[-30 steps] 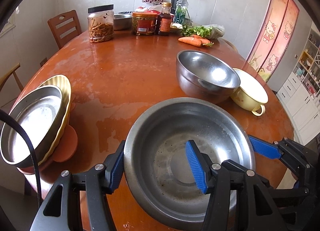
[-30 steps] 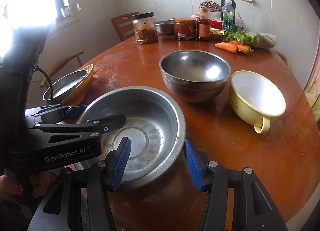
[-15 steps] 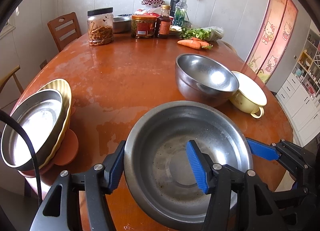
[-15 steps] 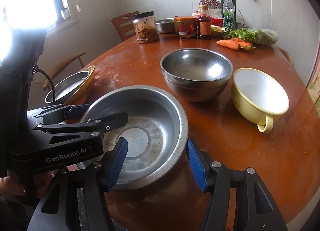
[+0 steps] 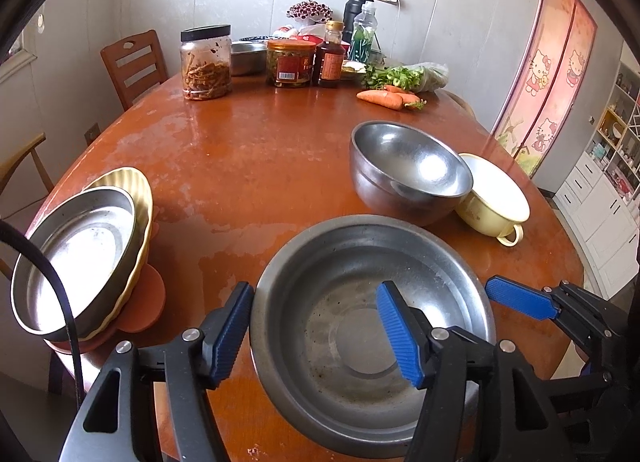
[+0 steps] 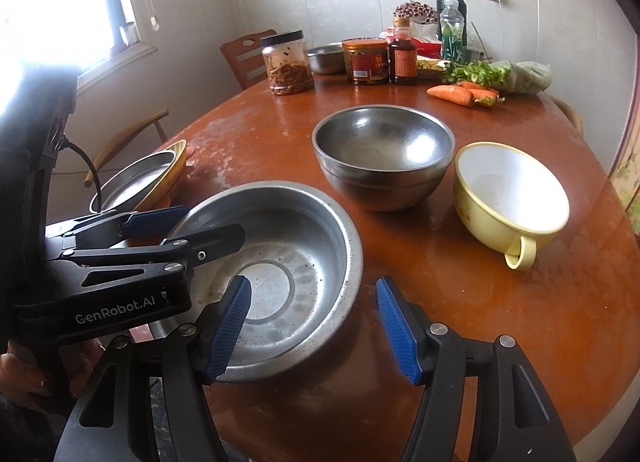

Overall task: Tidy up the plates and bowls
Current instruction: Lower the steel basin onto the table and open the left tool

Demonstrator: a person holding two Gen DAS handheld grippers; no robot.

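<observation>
A wide shallow steel basin sits at the near edge of the round table. My left gripper is open, its jaws astride the basin's left rim; it also shows in the right wrist view. My right gripper is open astride the basin's right rim; one of its fingers shows in the left wrist view. A deep steel bowl and a yellow cup-bowl with a handle stand behind. A steel plate lies on a yellow plate at the left.
Jars, bottles, a small steel bowl, greens and carrots stand at the far side of the brown table. Wooden chairs stand beyond the left edge.
Both grippers and the basin have hardly moved; the views have shifted slightly. The jaws stay open around the basin's rims.
</observation>
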